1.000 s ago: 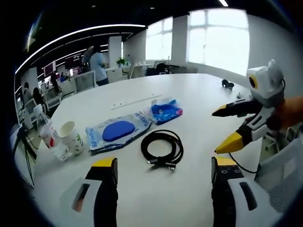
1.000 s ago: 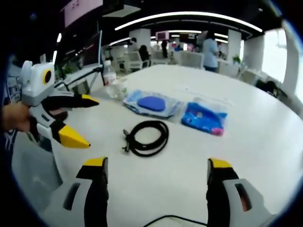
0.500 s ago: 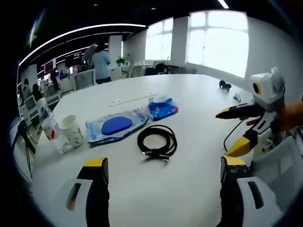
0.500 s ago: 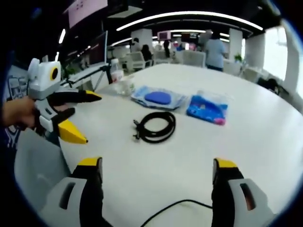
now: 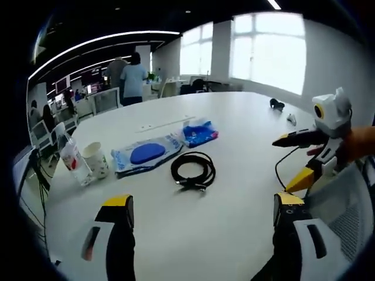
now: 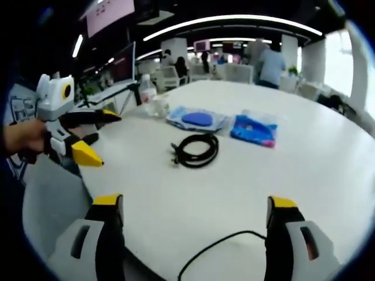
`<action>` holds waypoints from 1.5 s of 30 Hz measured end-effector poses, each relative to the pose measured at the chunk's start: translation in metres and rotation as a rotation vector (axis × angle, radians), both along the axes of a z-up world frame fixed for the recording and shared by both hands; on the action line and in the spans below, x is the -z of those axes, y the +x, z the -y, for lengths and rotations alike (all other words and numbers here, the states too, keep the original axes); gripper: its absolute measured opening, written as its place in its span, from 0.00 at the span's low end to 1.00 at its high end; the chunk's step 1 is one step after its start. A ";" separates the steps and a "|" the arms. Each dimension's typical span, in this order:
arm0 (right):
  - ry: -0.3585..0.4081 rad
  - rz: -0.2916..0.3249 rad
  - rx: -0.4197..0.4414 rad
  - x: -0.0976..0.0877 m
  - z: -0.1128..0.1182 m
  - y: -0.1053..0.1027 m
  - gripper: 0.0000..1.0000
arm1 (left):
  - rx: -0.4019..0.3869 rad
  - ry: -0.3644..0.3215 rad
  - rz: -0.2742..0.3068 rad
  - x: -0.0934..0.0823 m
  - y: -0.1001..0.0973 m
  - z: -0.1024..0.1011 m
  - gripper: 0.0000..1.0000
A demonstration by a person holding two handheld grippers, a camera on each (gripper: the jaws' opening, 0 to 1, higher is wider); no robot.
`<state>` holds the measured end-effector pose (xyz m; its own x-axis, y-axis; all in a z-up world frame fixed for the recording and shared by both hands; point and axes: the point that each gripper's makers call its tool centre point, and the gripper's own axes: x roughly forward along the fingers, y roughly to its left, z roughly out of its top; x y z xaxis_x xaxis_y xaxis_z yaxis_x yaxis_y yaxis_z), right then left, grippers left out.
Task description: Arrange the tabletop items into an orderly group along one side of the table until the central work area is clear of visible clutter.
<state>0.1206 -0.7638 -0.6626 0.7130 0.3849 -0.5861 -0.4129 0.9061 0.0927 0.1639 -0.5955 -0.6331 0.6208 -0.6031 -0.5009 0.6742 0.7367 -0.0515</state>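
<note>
A coiled black cable (image 5: 193, 170) (image 6: 196, 150) lies in the middle of the round white table (image 5: 234, 228). Behind it lie a wipes pack with a blue lid (image 5: 146, 155) (image 6: 196, 119) and a small blue packet (image 5: 199, 132) (image 6: 253, 130). A paper cup (image 5: 96, 161) (image 6: 158, 107) and a plastic bottle (image 5: 73, 161) (image 6: 146, 93) stand by the table's edge. My left gripper (image 5: 203, 205) (image 6: 107, 140) is open and empty, well short of the cable. My right gripper (image 6: 194, 205) (image 5: 284, 165) is also open with nothing in it, held off the table's near edge.
A thin white strip (image 5: 167, 124) lies past the packets. A small dark object (image 5: 275, 104) and a white one (image 5: 291, 120) sit near the far edge. A thin black wire (image 6: 217, 252) trails over the near edge. A mesh chair (image 5: 345, 216) stands close; people stand in the background.
Both views have drawn back from the table, so the cable and packs look smaller and farther. The items themselves have not moved. Both grippers stay open.
</note>
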 end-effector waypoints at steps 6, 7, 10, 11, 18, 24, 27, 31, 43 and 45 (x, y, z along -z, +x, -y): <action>-0.066 0.063 0.018 -0.012 0.005 -0.010 1.00 | -0.065 -0.010 0.039 -0.007 -0.006 -0.023 1.00; -0.068 0.073 0.015 -0.014 0.003 -0.012 1.00 | -0.072 -0.024 0.056 -0.010 -0.006 -0.025 1.00; -0.081 0.090 0.012 -0.018 0.000 -0.019 1.00 | -0.091 -0.059 0.082 -0.020 -0.011 -0.034 1.00; -0.079 0.092 0.015 -0.019 0.000 -0.020 1.00 | -0.097 -0.057 0.096 -0.022 -0.012 -0.037 1.00; -0.083 0.122 0.001 -0.030 -0.008 -0.028 1.00 | -0.186 -0.087 0.127 -0.027 -0.017 -0.063 1.00; -0.083 0.239 -0.006 -0.052 -0.015 -0.031 1.00 | -0.204 -0.072 0.102 -0.019 -0.027 -0.072 1.00; -0.053 0.256 0.001 -0.058 -0.017 -0.034 1.00 | -0.212 -0.101 0.123 -0.028 -0.026 -0.071 1.00; -0.056 0.221 0.001 -0.053 -0.016 -0.036 1.00 | -0.192 -0.074 0.153 -0.032 -0.032 -0.070 1.00; -0.068 0.195 -0.025 -0.044 -0.023 -0.039 1.00 | -0.242 -0.139 0.234 -0.051 -0.033 -0.086 1.00; -0.062 0.195 -0.030 -0.044 -0.024 -0.038 1.00 | -0.254 -0.144 0.241 -0.052 -0.033 -0.088 1.00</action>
